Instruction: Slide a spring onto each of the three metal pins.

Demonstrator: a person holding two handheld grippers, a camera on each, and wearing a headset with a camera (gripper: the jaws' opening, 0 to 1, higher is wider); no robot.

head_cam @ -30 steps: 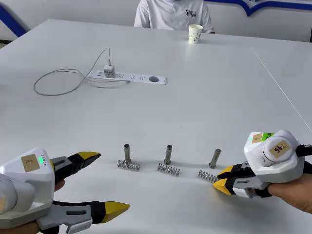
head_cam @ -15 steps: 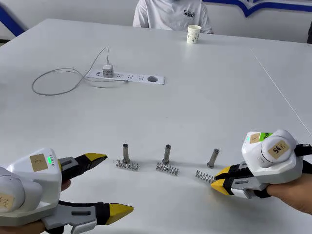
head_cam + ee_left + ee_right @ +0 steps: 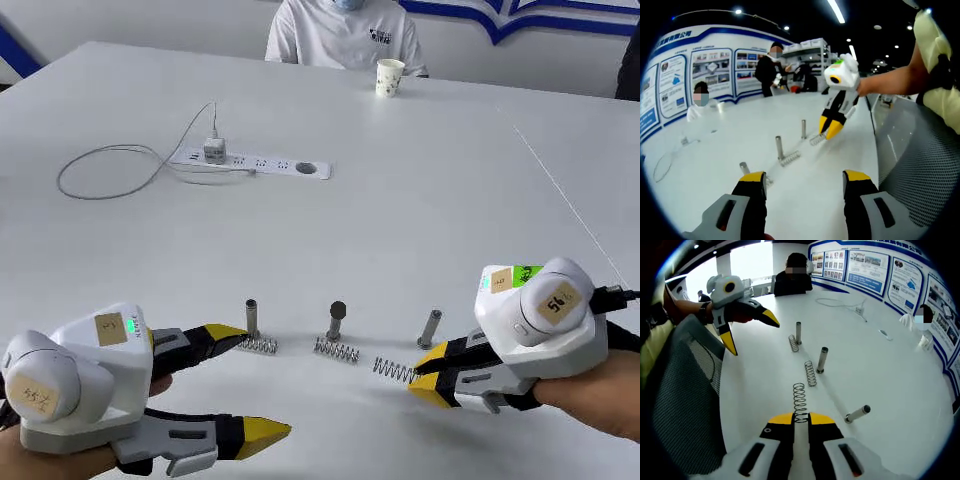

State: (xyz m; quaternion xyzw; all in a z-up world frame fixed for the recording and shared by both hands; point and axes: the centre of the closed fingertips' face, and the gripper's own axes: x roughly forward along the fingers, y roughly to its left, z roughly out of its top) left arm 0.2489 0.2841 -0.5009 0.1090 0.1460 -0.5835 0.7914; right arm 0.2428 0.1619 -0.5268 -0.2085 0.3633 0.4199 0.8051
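Three metal pins stand in a row on the white table: left pin, middle pin, right pin. A spring lies in front of the left pin, and another in front of the middle pin. My right gripper is shut on the near end of the third spring, which points forward from its jaws. My left gripper is open, and its upper fingertip is close to the left spring. The left gripper view has nothing between the fingers.
A white power strip with a plugged charger and looped cable lies at the far left. A paper cup stands at the far edge in front of a seated person. A mesh chair back is near me.
My right gripper has pulled the right spring to the left, further from the right pin. My left gripper has moved in toward the left pin and spring. The head camera tilted.
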